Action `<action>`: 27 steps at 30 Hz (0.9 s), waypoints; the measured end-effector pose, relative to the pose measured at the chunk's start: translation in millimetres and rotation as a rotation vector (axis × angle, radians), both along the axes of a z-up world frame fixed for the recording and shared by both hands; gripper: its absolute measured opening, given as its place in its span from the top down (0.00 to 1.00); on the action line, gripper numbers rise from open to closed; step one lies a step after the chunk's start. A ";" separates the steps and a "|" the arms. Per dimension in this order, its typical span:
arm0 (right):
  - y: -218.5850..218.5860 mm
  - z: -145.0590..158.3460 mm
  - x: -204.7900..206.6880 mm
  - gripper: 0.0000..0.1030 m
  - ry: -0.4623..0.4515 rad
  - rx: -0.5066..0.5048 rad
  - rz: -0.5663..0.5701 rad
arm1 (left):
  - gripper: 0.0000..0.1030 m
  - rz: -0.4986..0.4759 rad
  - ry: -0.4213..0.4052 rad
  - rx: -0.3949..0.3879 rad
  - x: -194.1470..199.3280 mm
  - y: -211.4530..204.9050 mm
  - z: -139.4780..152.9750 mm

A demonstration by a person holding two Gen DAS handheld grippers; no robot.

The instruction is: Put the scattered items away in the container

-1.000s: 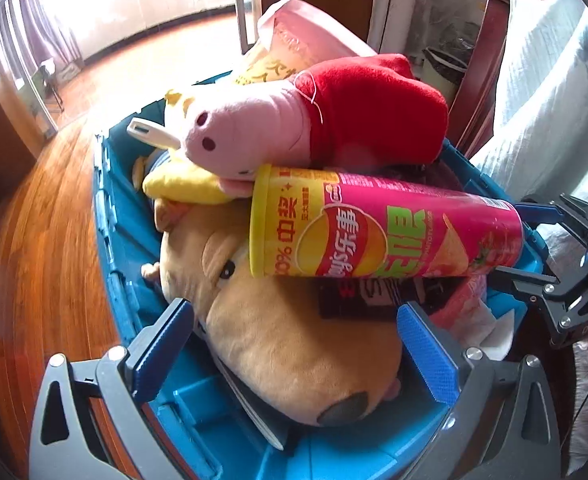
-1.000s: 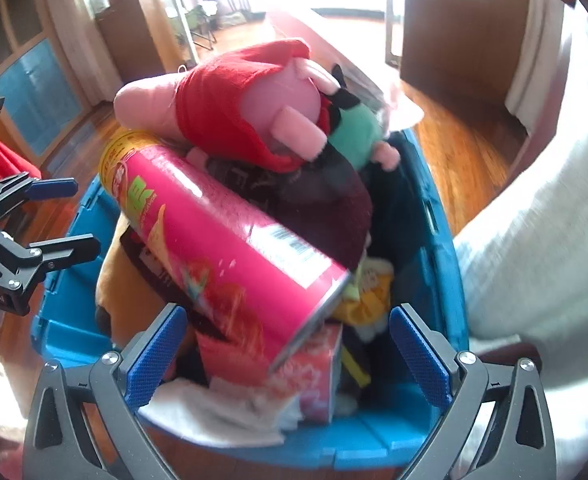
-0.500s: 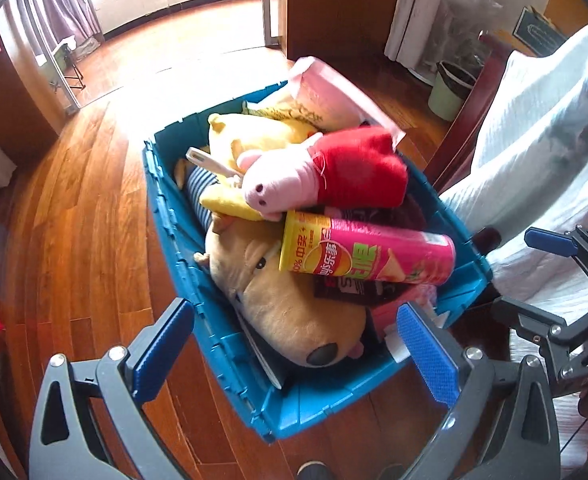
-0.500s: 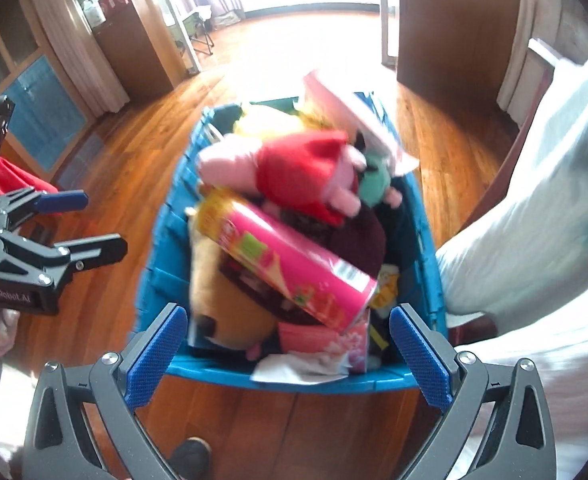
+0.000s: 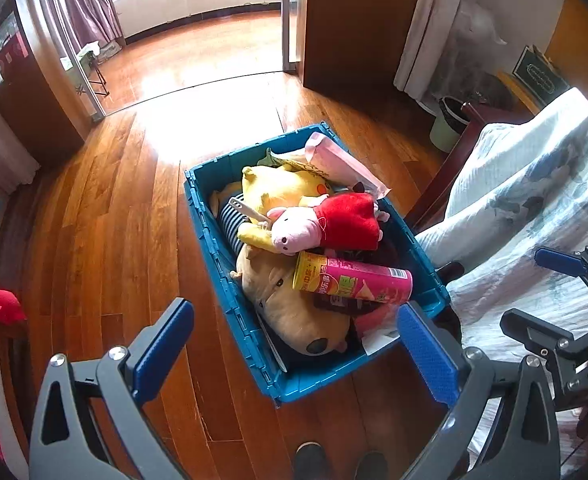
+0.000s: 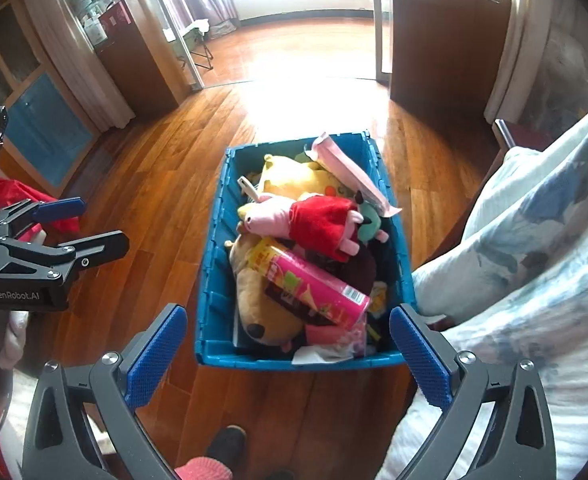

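While both tongs hang above the wooden floor (image 5: 125, 216), the blue crate (image 5: 209, 240) sits on it, just beside a white patterned bedcover (image 5: 534, 200) on the right.

Contents, all inside the crate:
- pink crisp tube (image 5: 352, 283), lying on its side on top near the near end, yellow cap to the left;
- pink pig plush in a red dress (image 5: 326, 226), on top at the middle, just beyond the tube;
- tan dog plush (image 5: 294, 312), under the tube, nose toward the near wall;
- yellow plush (image 5: 281, 192), toward the far end;
- pink packet (image 5: 342, 160), tilted against the far right rim.

Tools:
- left tongs (image 5: 294, 348), blue pads spread wide, nothing between them;
- right tongs (image 6: 289, 354), blue pads equally wide apart, holding nothing.

Also noted: green bin (image 5: 448, 128) on the floor at far right; dark shoe (image 6: 225, 444) at the near edge.
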State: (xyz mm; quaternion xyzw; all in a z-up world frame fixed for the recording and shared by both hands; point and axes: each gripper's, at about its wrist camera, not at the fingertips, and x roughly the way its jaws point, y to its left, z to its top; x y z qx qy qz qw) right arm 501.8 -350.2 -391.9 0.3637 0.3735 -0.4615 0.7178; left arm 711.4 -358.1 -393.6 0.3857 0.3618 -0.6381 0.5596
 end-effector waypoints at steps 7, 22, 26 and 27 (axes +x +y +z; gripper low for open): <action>14.6 61.4 2.7 0.00 0.011 -0.010 -0.017 | 0.00 -0.003 -0.013 0.002 1.5 13.1 53.1; 53.6 185.3 -47.9 0.00 0.057 -0.102 -0.193 | 0.00 -0.159 -0.045 -0.076 -58.7 21.0 170.6; 73.6 205.0 -78.0 0.00 0.063 -0.104 -0.289 | 0.00 -0.236 -0.035 -0.088 -92.5 21.6 190.9; 78.8 209.8 -85.8 0.00 0.065 -0.104 -0.315 | 0.00 -0.260 -0.033 -0.091 -102.8 23.0 195.6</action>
